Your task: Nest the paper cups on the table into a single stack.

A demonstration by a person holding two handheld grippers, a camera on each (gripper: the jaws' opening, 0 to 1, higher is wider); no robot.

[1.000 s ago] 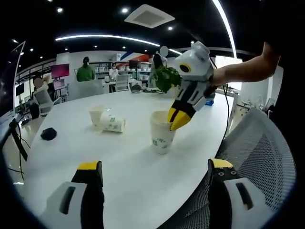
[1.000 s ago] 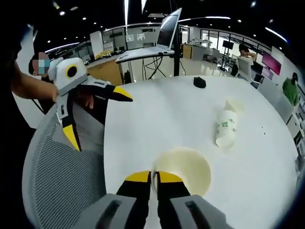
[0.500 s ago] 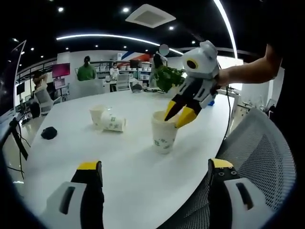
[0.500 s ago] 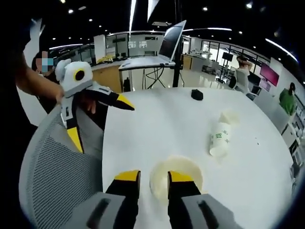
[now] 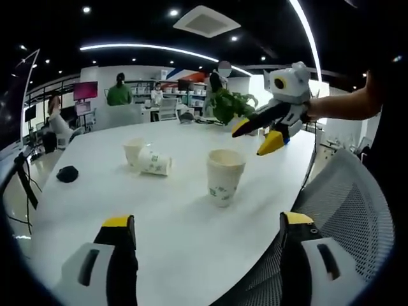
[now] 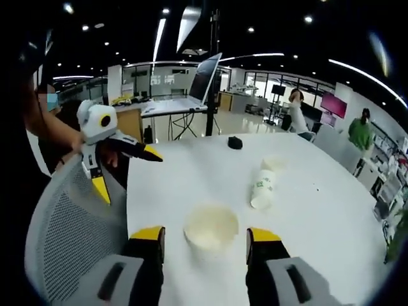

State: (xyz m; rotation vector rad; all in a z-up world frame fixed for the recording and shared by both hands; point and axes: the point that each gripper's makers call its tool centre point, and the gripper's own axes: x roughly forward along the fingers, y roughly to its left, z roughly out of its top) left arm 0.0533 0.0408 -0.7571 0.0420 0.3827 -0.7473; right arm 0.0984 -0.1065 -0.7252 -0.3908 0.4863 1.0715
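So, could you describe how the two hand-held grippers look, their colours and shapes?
Both look alike. The right hand-held gripper has a rounded white body with a yellow ring around a dark centre, and black jaws ending in yellow tips. The left hand-held gripper has the same white body, ring and yellow-tipped black jaws. Seen from behind, each has pale grey, slotted jaw bases.

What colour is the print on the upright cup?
Green, on the cream upright cup; it shows best in the left gripper view.
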